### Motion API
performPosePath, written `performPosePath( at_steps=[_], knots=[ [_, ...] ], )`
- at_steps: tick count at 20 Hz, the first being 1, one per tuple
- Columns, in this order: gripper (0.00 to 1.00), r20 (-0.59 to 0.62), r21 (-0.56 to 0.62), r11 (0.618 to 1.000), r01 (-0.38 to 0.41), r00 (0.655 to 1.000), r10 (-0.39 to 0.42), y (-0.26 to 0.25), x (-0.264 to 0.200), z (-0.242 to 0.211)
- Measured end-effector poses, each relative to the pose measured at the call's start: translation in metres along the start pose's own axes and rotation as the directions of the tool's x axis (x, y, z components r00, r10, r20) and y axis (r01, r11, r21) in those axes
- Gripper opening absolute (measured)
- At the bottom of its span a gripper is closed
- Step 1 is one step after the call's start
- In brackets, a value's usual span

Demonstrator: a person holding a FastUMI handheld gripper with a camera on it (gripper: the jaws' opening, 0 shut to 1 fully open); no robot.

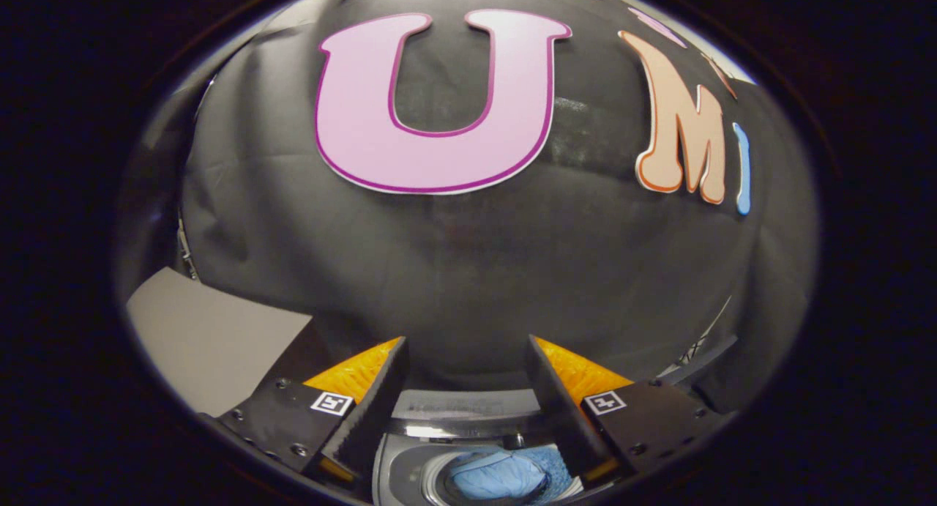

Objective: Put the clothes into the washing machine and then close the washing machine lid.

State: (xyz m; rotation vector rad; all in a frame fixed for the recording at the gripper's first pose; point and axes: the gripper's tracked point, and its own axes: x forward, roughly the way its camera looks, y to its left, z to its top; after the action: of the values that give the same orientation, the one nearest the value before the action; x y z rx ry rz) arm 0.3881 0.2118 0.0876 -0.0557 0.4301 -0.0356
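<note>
Since the blue clothes (498, 475) already lie inside the washing machine (410, 469) drum below me, I judge loading done. My jaws (468, 359) stand apart, holding nothing, high above the opening. The lid looks open; closing it remains.

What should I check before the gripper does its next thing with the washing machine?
1. Blue clothes are inside the round opening of the grey washing machine: ok.
2. Clothes sit fully below the opening's rim: cannot tell, because only part of the opening shows between the fingers.
3. The black two-finger gripper is open with nothing between its fingers: ok.
4. The washing machine lid is closed: not ok, since the clothes are visible through the open top.
5. Where the lid is, so the gripper can reach it: cannot tell.
6. The gripper is lifted away from the clothes: ok.
</note>
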Motion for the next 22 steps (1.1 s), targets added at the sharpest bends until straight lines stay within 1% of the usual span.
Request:
performPosePath(
  at_steps=[7,9,12,22],
  knots=[
    [0.99,-0.040,0.018,0.999,-0.038,0.998,0.039,0.000,-0.037,-0.040],
    [0.99,-0.045,0.007,1.000,-0.022,0.999,0.022,-0.009,-0.042,-0.047],
    [0.99,-0.037,0.026,0.999,-0.025,0.999,0.026,-0.015,-0.049,-0.055],
    [0.99,0.015,0.062,0.998,-0.014,1.000,0.013,-0.060,-0.066,-0.078]
  ],
)
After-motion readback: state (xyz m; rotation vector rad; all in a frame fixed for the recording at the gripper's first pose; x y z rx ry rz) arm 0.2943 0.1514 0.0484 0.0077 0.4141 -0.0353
